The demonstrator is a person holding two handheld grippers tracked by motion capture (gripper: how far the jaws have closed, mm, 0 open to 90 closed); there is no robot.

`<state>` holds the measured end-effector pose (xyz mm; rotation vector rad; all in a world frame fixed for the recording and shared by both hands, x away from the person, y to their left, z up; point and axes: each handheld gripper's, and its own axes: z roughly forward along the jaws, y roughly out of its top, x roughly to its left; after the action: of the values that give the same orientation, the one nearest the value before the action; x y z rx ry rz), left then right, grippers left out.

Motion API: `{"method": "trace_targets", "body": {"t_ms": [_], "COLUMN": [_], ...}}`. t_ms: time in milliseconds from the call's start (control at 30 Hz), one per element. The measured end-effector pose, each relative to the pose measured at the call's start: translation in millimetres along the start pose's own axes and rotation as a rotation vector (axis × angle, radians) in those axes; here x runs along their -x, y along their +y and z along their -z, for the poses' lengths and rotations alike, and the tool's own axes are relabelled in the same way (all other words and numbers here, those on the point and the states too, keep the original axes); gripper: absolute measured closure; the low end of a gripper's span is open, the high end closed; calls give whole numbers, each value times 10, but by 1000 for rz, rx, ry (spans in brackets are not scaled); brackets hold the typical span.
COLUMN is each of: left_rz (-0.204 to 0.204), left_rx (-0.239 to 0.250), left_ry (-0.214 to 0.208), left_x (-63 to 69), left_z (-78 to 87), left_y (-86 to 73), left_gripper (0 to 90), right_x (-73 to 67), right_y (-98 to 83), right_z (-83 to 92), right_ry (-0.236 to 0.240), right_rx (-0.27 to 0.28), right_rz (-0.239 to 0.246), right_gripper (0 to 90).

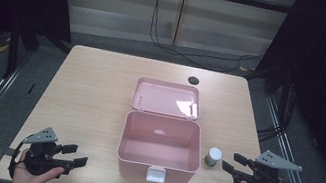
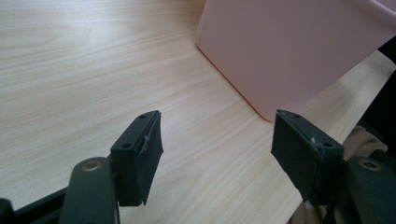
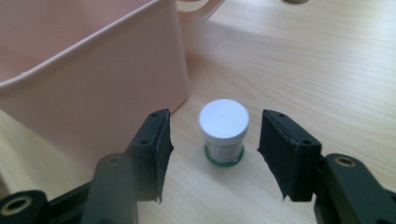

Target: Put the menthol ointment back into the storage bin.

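Half the pink box (image 3: 88, 79) is cut off — small jar (image 3: 223, 131) unobstructed.

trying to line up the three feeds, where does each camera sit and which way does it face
High view: above the person's side, looking forward and down on the table and open pink box; both hands with grippers enter below.
Left gripper view: rides the left gripper, facing the box's outer wall; open jaws show.
Right gripper view: rides the right gripper, facing the white-capped jar; open jaws show.
Shared: all three show the box.
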<state>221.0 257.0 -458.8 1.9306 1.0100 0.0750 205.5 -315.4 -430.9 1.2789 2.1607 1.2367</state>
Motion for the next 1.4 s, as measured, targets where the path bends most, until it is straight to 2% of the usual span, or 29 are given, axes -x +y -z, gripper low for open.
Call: {"method": "trace_targets", "body": {"t_ms": [33, 100, 267, 400, 433, 467, 500, 600, 767, 1000, 1200, 1233, 1267, 1333, 1367, 1400], "left_rz": [5, 7, 5, 4, 5, 5, 3, 7, 16, 13, 15, 12, 12, 11, 12, 12], "left_rx": [0, 3, -6, -7, -8, -8, -9, -9, -4, -6, -6, -6, -7, -7, -7, -7], "left_ry": [2, 0, -2, -2, 1, 1, 2, 0, 1, -1, -3, -2, 0, -1, -2, -2], "left_x": [-1, -2, -1, -2, -7, -7, -9, -9, -11, -13, -12, -13, -14, -14, -13, -13], "left_z": [2, 8, -4, 2, 4, 4, 5, 3, 7, 10, 5, 6, 7, 7, 7, 7], "left_y": [-2, 0, -2, 1, 0, 0, 0, 1, 1, 2, 1, 1, 3, 3, 2, 2], "left_gripper": [334, 334, 334, 335, 335, 336, 336, 335, 335, 335, 335, 335, 335, 335, 335, 335], "right_x": [-8, 6, 43, 49, 62, 62, 70, 65, 49, 34, 35, 36, 36, 38, 37, 37], "right_y": [24, 70, 196, 280, 328, 328, 373, 403, 512, 641, 712, 720, 744, 755, 781, 781], "right_z": [-10, -47, -137, -176, -204, -204, -234, -252, -303, -399, -463, -480, -509, -525, -553, -553], "right_ry": [7, 38, 75, 71, 78, 78, 84, 78, 75, 68, 61, 67, 62, 57, 53, 53], "right_rx": [-23, -72, -148, -192, -219, -219, -250, -266, -302, -389, -443, -450, -479, -485, -518, -518], "right_rz": [8, -8, -29, -23, -22, -22, -18, -11, 31, 85, 99, 102, 109, 118, 124, 124], "right_gripper": [432, 385, 372, 350, 344, 344, 339, 334, 337, 352, 381, 378, 349, 335, 304, 304]}}
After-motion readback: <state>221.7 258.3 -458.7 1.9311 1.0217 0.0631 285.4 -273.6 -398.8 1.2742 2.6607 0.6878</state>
